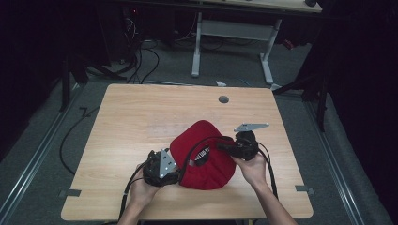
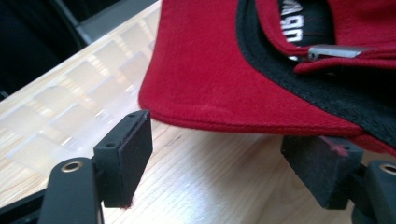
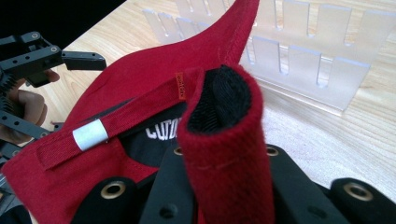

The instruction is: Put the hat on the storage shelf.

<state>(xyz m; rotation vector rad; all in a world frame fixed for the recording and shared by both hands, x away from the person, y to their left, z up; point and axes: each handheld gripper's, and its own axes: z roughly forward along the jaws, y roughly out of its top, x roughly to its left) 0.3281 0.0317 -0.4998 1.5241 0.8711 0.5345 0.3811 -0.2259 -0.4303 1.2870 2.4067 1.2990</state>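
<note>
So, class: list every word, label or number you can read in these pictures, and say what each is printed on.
"CUTO", white letters cut off by the fold: on the black inner label of the red cap.
White letters, sideways and cropped, unreadable: the same label in the left gripper view.
Small orange tag on the cap's strap: print too small to read.

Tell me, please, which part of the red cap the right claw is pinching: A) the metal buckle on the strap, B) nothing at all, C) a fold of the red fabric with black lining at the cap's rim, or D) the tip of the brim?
C: in the right gripper view the right claw is shut on a bunched fold of the red cap, while the metal buckle sits free to the side.
</note>
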